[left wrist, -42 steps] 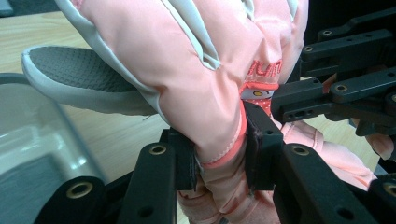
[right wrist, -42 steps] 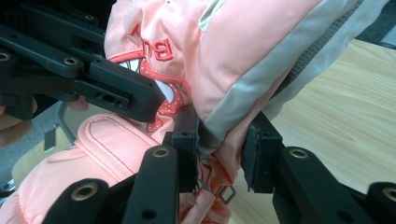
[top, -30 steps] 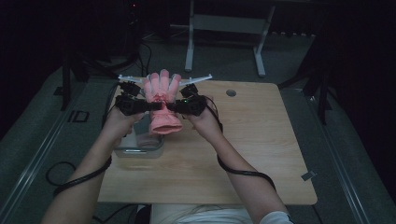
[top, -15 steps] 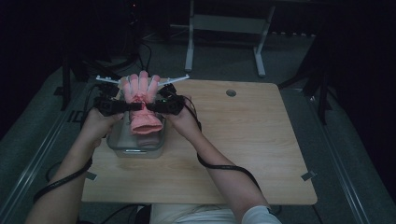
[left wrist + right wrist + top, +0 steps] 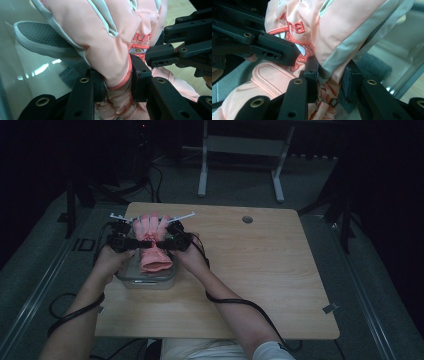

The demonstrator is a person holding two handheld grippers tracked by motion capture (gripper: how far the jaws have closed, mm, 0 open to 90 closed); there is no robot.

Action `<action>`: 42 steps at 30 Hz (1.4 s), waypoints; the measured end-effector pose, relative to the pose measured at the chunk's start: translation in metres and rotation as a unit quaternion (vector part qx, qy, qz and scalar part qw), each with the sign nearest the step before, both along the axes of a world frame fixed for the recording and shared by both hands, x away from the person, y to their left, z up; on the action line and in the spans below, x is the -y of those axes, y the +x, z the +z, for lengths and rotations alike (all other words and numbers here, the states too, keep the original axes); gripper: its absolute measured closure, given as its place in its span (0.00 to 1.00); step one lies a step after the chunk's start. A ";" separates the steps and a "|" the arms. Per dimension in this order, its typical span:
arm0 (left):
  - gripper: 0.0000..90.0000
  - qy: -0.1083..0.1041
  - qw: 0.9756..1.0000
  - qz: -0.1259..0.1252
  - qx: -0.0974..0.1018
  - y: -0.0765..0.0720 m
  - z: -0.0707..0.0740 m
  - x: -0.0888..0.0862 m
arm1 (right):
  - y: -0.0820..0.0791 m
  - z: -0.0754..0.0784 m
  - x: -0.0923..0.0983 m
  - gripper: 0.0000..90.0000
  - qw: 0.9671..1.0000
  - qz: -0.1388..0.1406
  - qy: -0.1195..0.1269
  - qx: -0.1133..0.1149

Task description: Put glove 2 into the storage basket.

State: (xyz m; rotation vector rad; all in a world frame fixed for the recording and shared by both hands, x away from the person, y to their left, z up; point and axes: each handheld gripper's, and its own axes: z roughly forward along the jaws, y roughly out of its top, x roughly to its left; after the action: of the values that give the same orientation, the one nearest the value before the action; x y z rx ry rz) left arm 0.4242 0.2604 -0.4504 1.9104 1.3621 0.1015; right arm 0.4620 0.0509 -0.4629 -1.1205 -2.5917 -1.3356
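A pink padded glove (image 5: 152, 251) with grey trim hangs between both grippers, its fingers pointing to the far side and its cuff toward the person. It is just above a clear plastic container (image 5: 150, 279) at the table's left. My left gripper (image 5: 131, 242) is shut on the glove's left side near the wrist. My right gripper (image 5: 167, 241) is shut on the opposite side. In the left gripper view the left gripper (image 5: 117, 75) pinches the glove (image 5: 100, 32) by its orange cuff seam. In the right gripper view the right gripper (image 5: 332, 75) clamps the glove's (image 5: 332, 25) grey edge.
The wooden table (image 5: 260, 280) has a round cable hole (image 5: 247, 219) at the back. Something grey (image 5: 374, 65) lies inside the container. Cables trail from both grippers off the near edge. A metal stand (image 5: 240, 150) is on the floor behind the table.
Both hands have carried the glove left and downward, from above the table's back-left area to just over the clear container. Both grips have stayed as they were.
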 end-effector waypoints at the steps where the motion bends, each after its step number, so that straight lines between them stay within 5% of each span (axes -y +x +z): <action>1: 0.76 -0.002 1.000 -0.002 -0.006 0.001 -0.004 0.000 | 0.001 -0.004 0.000 0.77 1.000 0.000 -0.002 -0.007; 8: 0.76 -0.023 0.999 -0.004 -0.035 0.004 -0.019 -0.001 | 0.003 -0.017 0.002 0.77 0.999 0.000 -0.015 -0.033; 11: 0.75 -0.011 0.999 -0.006 -0.044 0.005 -0.021 0.001 | 0.003 -0.021 0.003 0.76 0.999 0.002 -0.017 -0.043; 21: 0.64 -0.007 0.999 0.015 -0.038 0.011 -0.025 0.005 | 0.009 -0.023 0.008 0.69 0.998 -0.023 -0.013 -0.055; 27: 0.61 -0.002 0.999 0.016 -0.037 0.014 -0.024 0.006 | 0.004 -0.012 0.012 0.61 0.999 -0.034 -0.034 -0.010; 36: 0.47 0.017 0.999 0.037 -0.022 0.019 -0.022 0.012 | 0.002 0.006 0.039 0.45 0.999 -0.025 0.030 0.032; 38: 0.45 0.004 0.999 0.038 -0.023 0.019 -0.021 0.010 | 0.002 0.004 0.045 0.43 0.998 -0.023 0.038 0.041; 42: 0.42 0.024 0.998 0.053 -0.010 0.019 -0.017 0.009 | 0.003 0.000 0.059 0.43 0.997 -0.031 0.060 0.033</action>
State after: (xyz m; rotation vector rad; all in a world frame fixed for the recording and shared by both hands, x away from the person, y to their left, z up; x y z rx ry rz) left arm 0.4435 0.2519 -0.4675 1.8828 1.4872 0.1684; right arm 0.4649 -0.0083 -0.4631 -1.1674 -2.5012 -1.5424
